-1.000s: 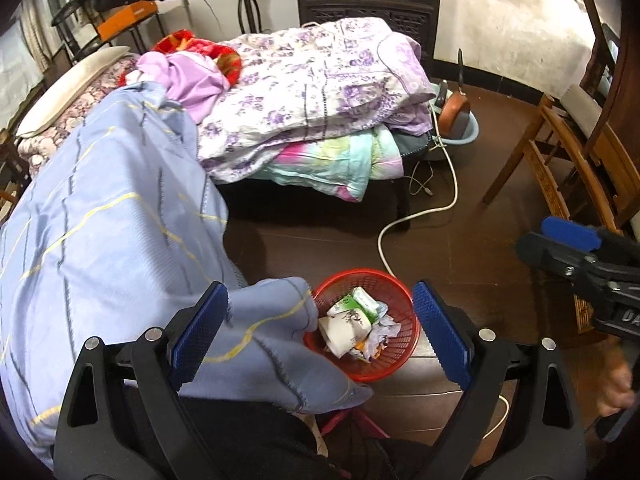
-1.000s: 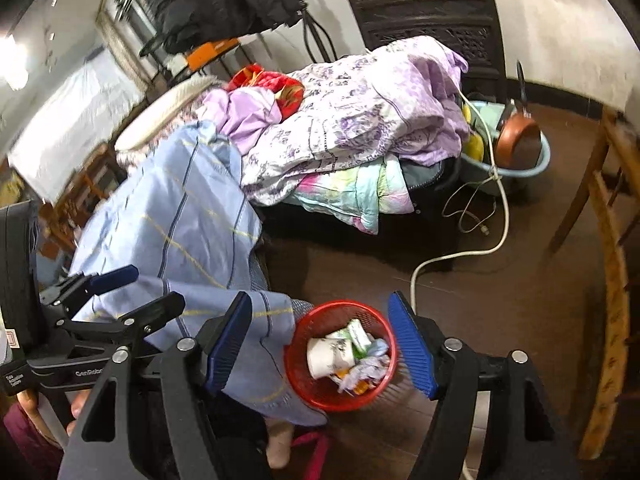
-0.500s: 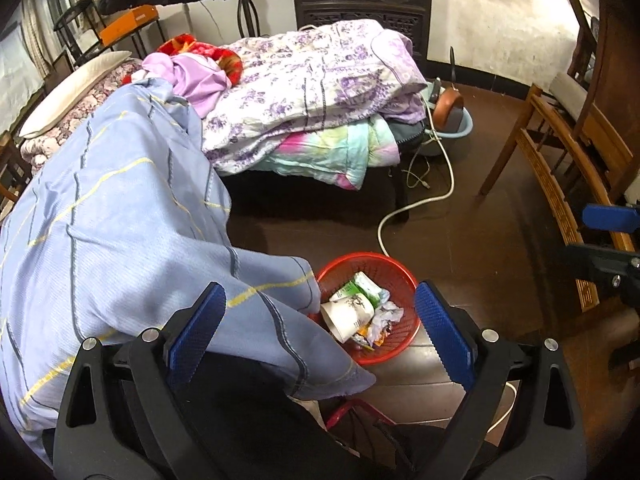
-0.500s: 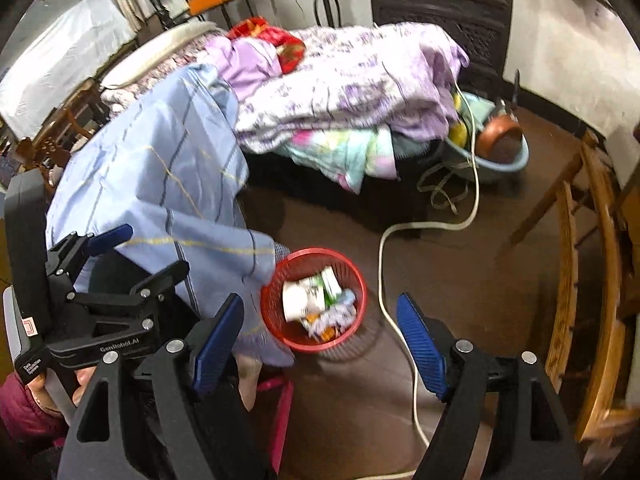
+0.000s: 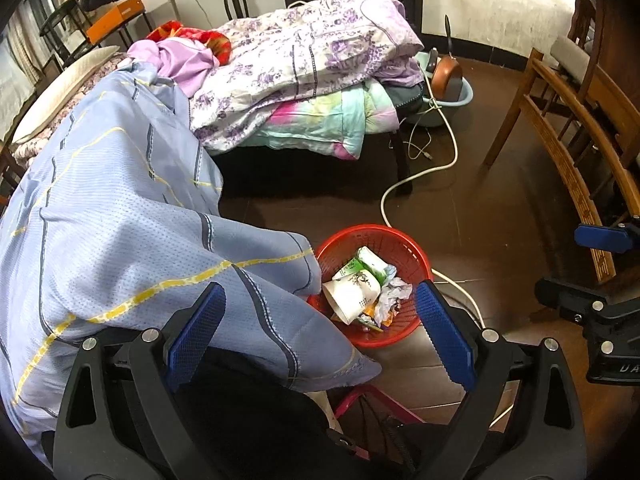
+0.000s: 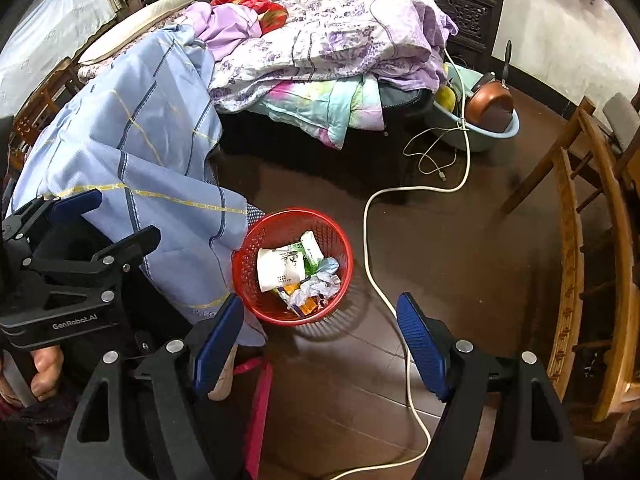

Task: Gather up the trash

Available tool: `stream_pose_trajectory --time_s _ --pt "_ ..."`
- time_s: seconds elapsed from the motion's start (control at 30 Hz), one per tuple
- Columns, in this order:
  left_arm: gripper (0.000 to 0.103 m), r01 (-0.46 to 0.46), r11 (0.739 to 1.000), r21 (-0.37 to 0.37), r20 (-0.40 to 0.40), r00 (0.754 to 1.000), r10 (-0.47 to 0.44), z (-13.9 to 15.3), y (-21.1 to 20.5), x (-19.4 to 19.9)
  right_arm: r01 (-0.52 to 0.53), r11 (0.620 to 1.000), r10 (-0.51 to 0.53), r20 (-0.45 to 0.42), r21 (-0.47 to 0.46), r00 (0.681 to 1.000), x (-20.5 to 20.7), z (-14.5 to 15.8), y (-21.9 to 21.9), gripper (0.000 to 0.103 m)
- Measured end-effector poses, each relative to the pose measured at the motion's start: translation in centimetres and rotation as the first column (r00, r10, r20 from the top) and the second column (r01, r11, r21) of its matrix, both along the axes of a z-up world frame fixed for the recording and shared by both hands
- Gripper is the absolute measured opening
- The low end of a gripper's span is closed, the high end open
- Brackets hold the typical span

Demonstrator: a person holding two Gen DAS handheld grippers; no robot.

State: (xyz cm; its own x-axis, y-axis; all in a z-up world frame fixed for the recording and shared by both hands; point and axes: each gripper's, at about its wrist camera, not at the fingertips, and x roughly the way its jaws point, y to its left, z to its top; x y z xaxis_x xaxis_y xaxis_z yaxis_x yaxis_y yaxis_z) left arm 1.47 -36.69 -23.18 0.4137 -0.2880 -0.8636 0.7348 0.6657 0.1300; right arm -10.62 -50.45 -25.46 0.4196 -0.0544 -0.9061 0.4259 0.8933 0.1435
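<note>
A red mesh basket (image 5: pixel 408 240) (image 6: pixel 340 236) stands on the dark floor beside the bed. It holds a white paper cup (image 5: pixel 352 292) (image 6: pixel 280 268), a green and white packet (image 5: pixel 372 260) (image 6: pixel 310 250) and crumpled wrappers (image 5: pixel 392 292) (image 6: pixel 320 284). My left gripper (image 5: pixel 320 328) is open and empty above the basket's near edge. My right gripper (image 6: pixel 320 344) is open and empty, above the floor just in front of the basket. The right gripper shows at the right edge of the left wrist view (image 5: pixel 600 272), and the left gripper at the left of the right wrist view (image 6: pixel 84 232).
A blue sheet (image 5: pixel 120 220) (image 6: pixel 152 128) hangs off the bed and touches the basket's rim. A white cable (image 5: pixel 400 184) (image 6: pixel 372 248) runs over the floor past the basket. Wooden chairs (image 5: pixel 580 140) (image 6: pixel 580 240) stand at the right. A blue basin (image 6: pixel 480 128) sits by the bed's foot.
Both grippers have pulled back and up from the basket, so it looks smaller and farther in each view. The right gripper has swung to the right. Both stay open.
</note>
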Motion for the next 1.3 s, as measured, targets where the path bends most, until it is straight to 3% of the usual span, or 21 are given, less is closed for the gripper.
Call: stream_pose_trajectory --time_s 0.27,1.3 --pt "0.092 0.006 1.000 0.021 0.010 1.000 -0.006 -0.4 -0.1 -0.3 -0.003 0.999 0.004 -0.023 0.048 1.000 0.2 -1.7 0.4 0.077" --pt "0.092 0.026 0.999 0.027 0.034 0.999 -0.027 -0.4 -0.3 -0.9 -0.023 0.999 0.025 -0.030 0.041 0.999 0.4 -2.0 1.1 0.077"
